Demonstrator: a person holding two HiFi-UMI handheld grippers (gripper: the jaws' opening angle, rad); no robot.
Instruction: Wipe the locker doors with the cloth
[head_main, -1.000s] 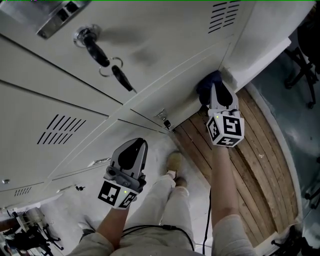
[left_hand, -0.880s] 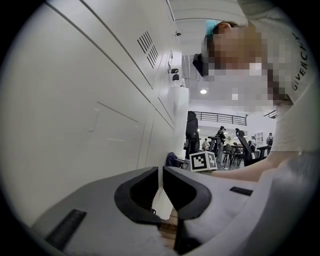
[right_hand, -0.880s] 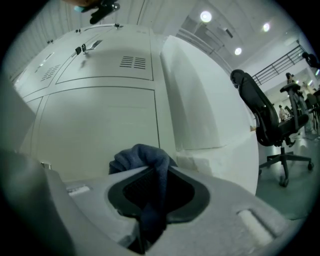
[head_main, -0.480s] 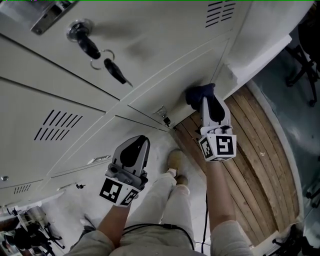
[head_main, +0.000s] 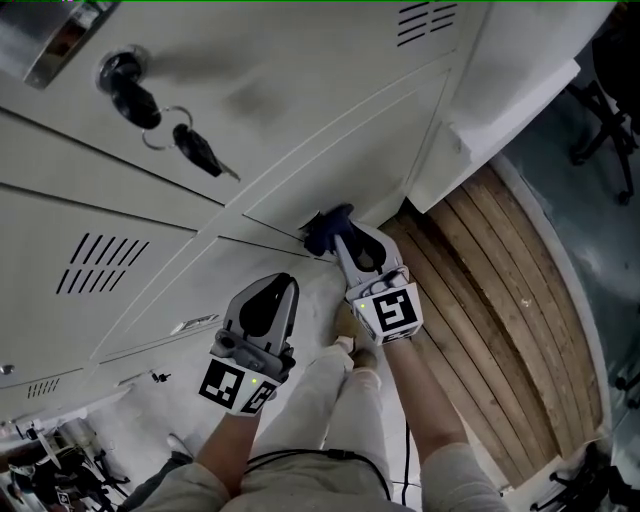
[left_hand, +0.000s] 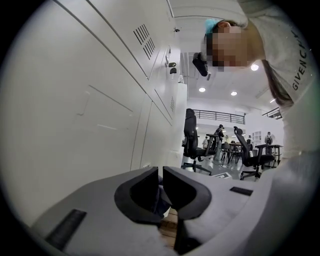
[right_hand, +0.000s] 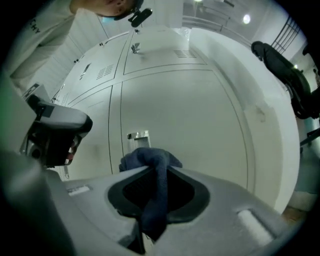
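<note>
A dark blue cloth (head_main: 325, 228) is bunched against the bottom edge of the white locker door (head_main: 300, 110), close to a seam between doors. My right gripper (head_main: 342, 238) is shut on it. In the right gripper view the cloth (right_hand: 150, 160) hangs down between the jaws of the right gripper (right_hand: 156, 172), pressed to the locker door (right_hand: 190, 115). My left gripper (head_main: 275, 288) hangs lower left, shut and empty, a little off the lockers. Seen in the left gripper view, the left gripper (left_hand: 161, 187) has its jaws almost touching beside a locker door (left_hand: 75, 100).
A bunch of keys (head_main: 185, 140) hangs from a lock at the upper left. Wooden floor planks (head_main: 500, 290) run to the right, with an office chair (head_main: 610, 110) at the edge. The person's legs and a shoe (head_main: 350, 325) are below the grippers. More office chairs (left_hand: 192, 140) stand beyond.
My right gripper has slid the cloth left along the bottom of the locker door, from the right corner to the middle seam. The left gripper has stayed put.
</note>
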